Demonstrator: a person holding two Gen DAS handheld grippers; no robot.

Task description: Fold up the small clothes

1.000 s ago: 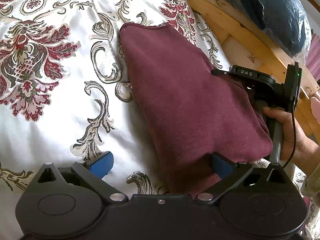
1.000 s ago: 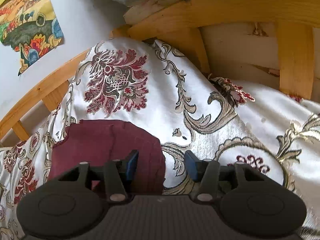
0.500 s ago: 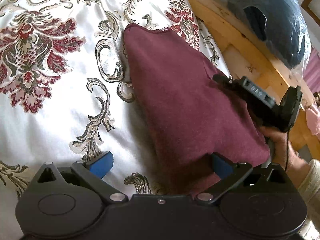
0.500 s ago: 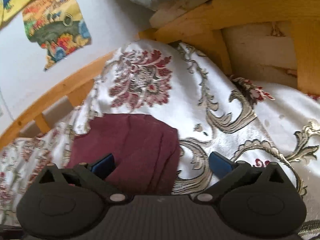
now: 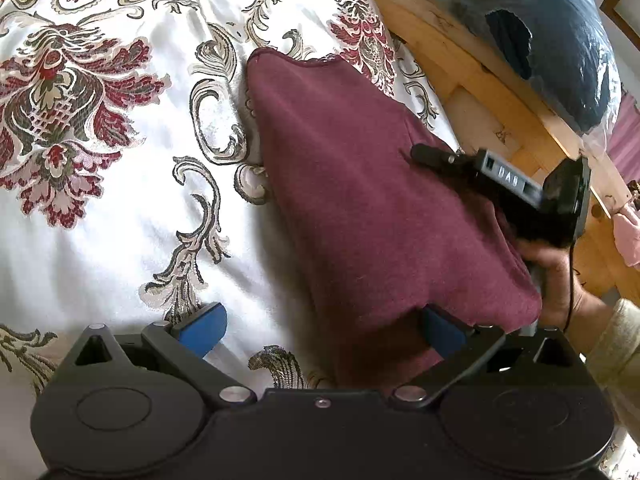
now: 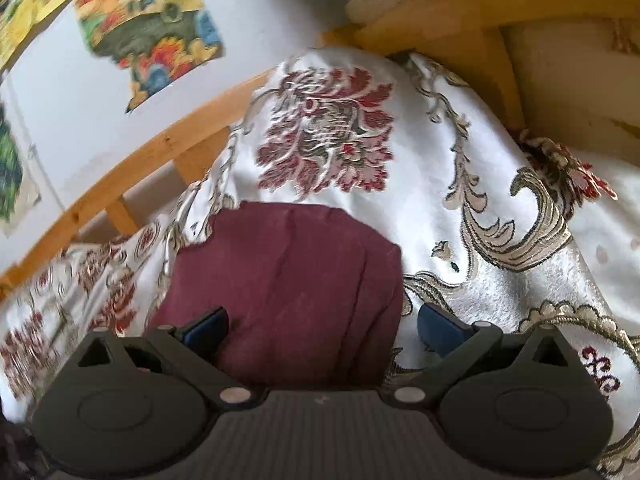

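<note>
Both tools spread wide, gripping nothing: left tool [image 5: 320, 330] low over the near end of a folded maroon garment [image 5: 372, 200], its right pad [image 5: 440, 330] tucked under the cloth's edge. Right tool [image 6: 320, 330] straddling the same maroon garment on the floral bedspread [image 6: 460, 200], wooden bed frame [image 6: 460, 20] beyond.

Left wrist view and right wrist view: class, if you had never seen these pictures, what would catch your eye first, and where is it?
The maroon garment, folded, lies on the white floral bedspread toward its right side. The left gripper and right gripper are both open at the garment's near edges. Colourful posters hang on the wall at upper left.
</note>
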